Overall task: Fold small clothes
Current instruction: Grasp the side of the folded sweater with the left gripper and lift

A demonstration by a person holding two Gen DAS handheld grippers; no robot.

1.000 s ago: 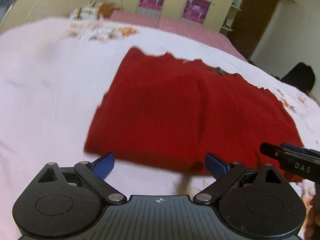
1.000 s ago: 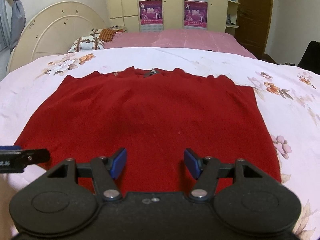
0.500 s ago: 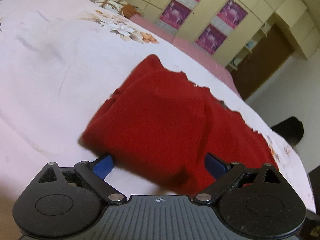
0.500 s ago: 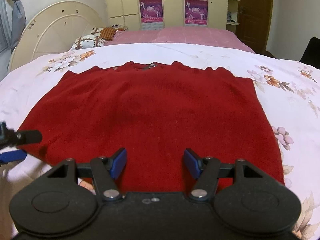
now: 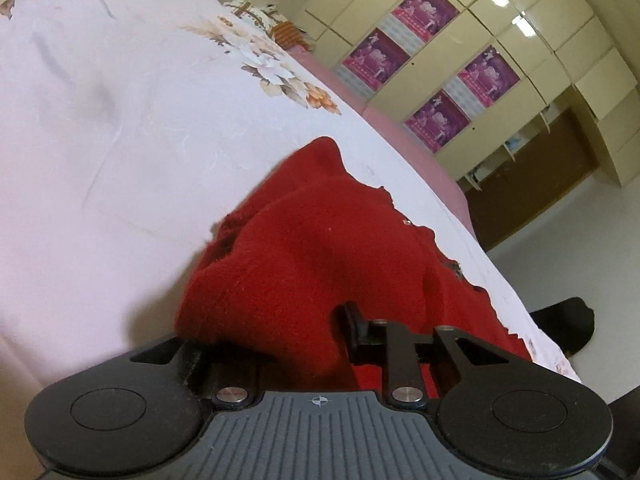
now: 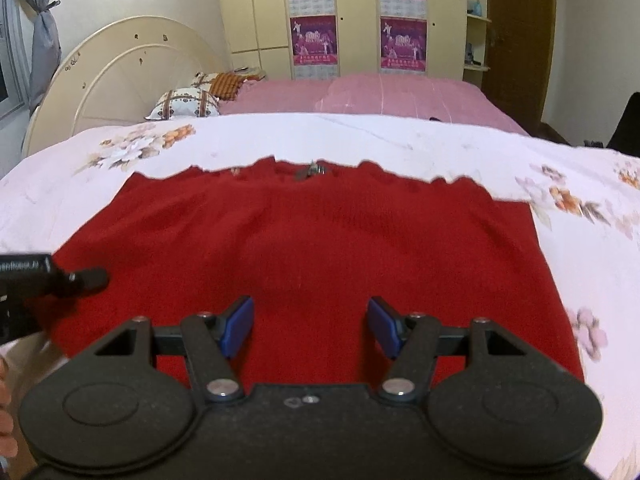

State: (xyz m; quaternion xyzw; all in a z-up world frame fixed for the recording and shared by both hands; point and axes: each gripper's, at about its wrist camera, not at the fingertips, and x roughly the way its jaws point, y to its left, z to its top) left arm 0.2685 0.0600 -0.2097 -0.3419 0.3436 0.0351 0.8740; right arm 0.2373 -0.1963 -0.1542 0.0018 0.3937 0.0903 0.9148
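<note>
A red knitted sweater (image 6: 320, 248) lies flat on the white floral bedspread (image 6: 580, 280), neckline at the far side. My left gripper (image 5: 276, 332) is at the sweater's near left corner (image 5: 320, 248). Its jaws are closing, and the cloth is bunched up between them. One black finger (image 5: 354, 328) shows; the other is hidden under the fabric. In the right wrist view the left gripper (image 6: 60, 278) reaches in from the left edge. My right gripper (image 6: 310, 324) hovers open over the near hem, with its blue pads (image 6: 240, 322) apart and nothing pinched.
A second bed with a pink cover (image 6: 380, 92) stands beyond. At the far left are a cream headboard (image 6: 120, 80) and pillows (image 6: 184, 104). Behind are cupboards with purple posters (image 6: 312, 40) and a brown door (image 6: 516, 40). A dark chair (image 5: 568, 328) stands on the right.
The left gripper rolled, sank to the sweater's near left corner, and its wide jaws came together on the cloth, lifting it into a bunch. The right gripper edged slightly forward, still open.
</note>
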